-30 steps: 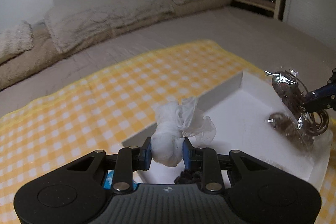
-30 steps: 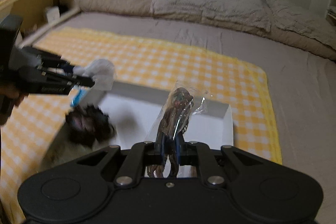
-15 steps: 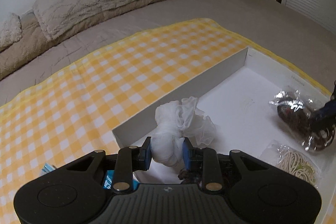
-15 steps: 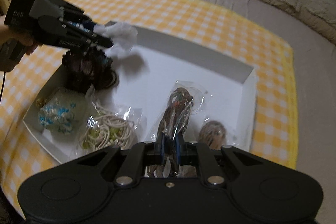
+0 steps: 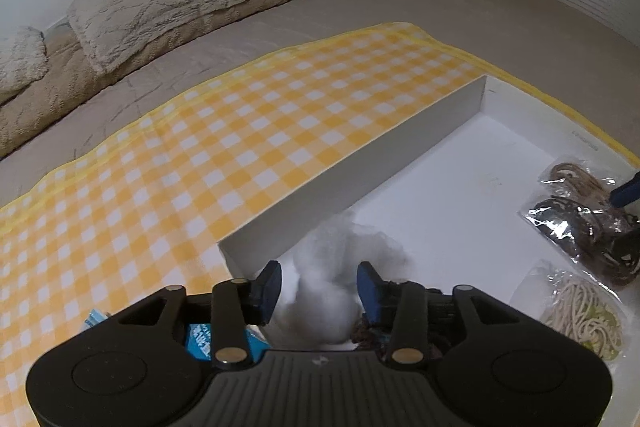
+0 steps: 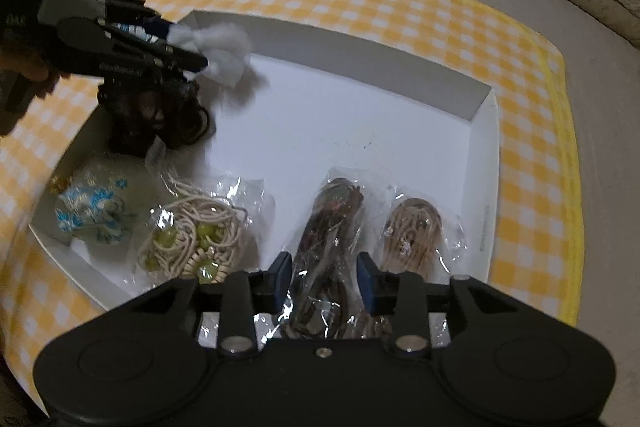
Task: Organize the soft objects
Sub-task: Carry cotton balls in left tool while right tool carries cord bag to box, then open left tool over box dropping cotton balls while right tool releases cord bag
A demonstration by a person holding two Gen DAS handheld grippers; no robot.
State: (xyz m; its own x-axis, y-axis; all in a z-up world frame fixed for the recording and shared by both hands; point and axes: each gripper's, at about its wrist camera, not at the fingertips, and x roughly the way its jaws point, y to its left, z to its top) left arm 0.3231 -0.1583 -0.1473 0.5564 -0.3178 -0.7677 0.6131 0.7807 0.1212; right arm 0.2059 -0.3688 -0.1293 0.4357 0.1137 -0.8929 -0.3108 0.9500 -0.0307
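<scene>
Both views are dimly lit and bowed at the edges — the white cloth (image 5: 326, 291) is smeared by blur, glare glints on plastic bags (image 6: 328, 247).

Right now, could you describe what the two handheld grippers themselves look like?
Both the left gripper and right gripper have matte black bodies with ribbed centre panels, round side discs, silver pivot screws and blue finger pads. No cables or sleeves show; the side lettering is unreadable.
</scene>
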